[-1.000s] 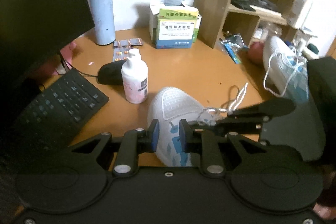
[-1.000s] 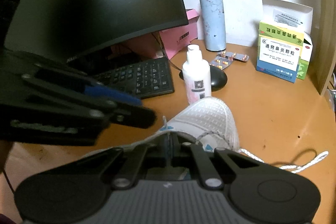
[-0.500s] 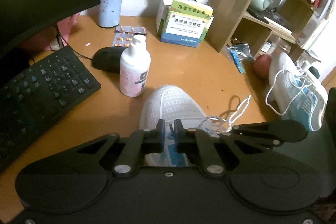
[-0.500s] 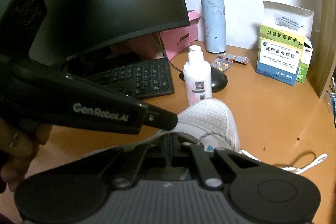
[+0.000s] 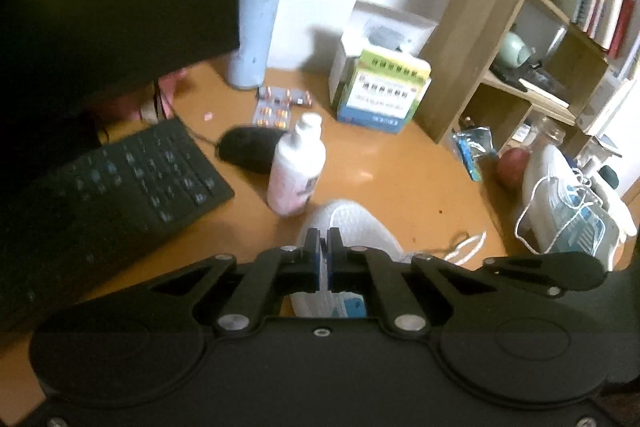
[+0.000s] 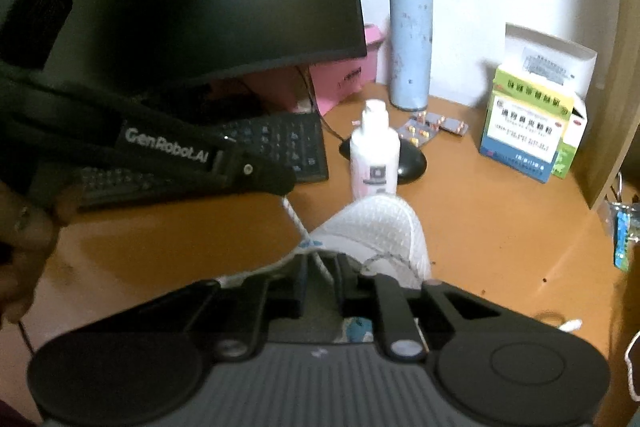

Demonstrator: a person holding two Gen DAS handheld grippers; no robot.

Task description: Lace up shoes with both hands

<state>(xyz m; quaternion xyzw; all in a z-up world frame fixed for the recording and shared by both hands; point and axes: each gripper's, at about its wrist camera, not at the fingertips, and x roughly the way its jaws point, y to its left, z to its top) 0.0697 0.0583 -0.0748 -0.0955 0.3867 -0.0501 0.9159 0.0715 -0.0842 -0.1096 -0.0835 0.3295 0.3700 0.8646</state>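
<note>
just ahead of both pairs of tongs, at the near edge of the desk (image 6: 500, 227), lies the shoe (image 6: 376, 227), a white mesh sneaker with its rounded toe pointing away toward the white bottle (image 6: 374, 159) and its heel hidden under the tools. its long axis runs roughly along the line both cameras look down, so the eyelet rows sit right under the fingertips.

a white lace (image 6: 294, 219) rises taut from the shoe's near left side, up and to the left, into the tip of the left tongs (image 6: 276, 183), which reach in from the left of the right wrist view; in their own view the left tongs (image 5: 323, 259) are pressed together, and they appear clamped on that lace end, though the pinch itself is hidden. the same strand runs down between the fingers of the right tongs (image 6: 322, 269), whose jaws are opening around it and not pressing on it. the left hand is therefore the one carrying the lace; i judge the coming move turns on drawing it out to the left, across the shoe's axis.

the shoe's upper is clean white mesh with blue patches near the tongue. another length of lace (image 5: 466, 247) lies loose on the desk to the shoe's right. farther right stands a second shoe (image 5: 568, 211), white and blue, well apart. a keyboard (image 5: 132, 179) lies to the left.
</note>
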